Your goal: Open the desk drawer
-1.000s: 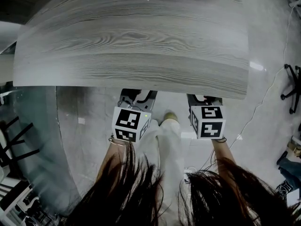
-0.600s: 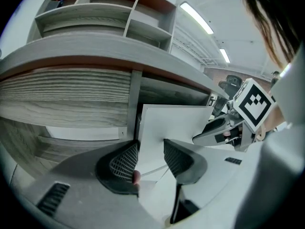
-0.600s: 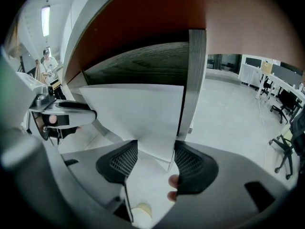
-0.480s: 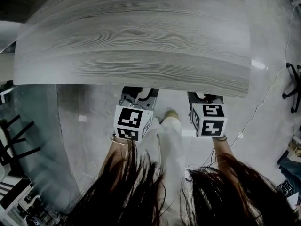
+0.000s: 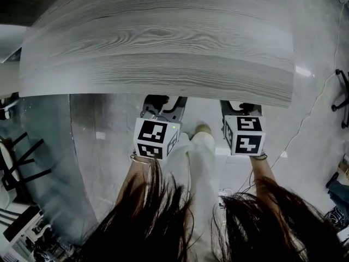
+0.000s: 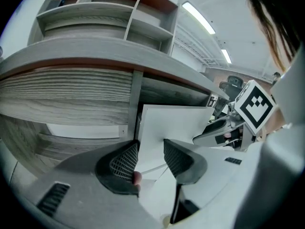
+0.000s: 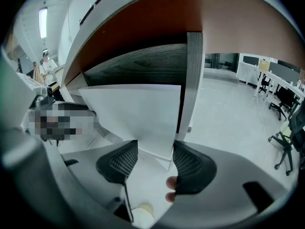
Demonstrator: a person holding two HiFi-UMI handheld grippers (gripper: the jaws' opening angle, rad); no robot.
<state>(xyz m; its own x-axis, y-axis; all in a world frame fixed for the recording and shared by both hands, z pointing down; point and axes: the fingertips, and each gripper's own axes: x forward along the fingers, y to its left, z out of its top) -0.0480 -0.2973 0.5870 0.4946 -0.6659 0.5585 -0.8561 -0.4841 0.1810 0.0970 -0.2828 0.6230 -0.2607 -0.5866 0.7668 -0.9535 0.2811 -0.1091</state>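
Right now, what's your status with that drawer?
Left gripper open, right gripper open. Drawer front at both jaws, ungripped. Nothing seen blocking it.

desk top (image 5: 158,48): grey wood grain, matt | drawer panel (image 6: 176,123): white, smooth | my left gripper (image 6: 150,148) pads (image 6: 125,162): black, gridded

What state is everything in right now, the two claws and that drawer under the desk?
Drawer, looks shut: in the head view nothing juts past the desktop.
Left claw, open, jaws apart before the drawer's left edge.
Right claw, open, jaws apart before the drawer's right edge.
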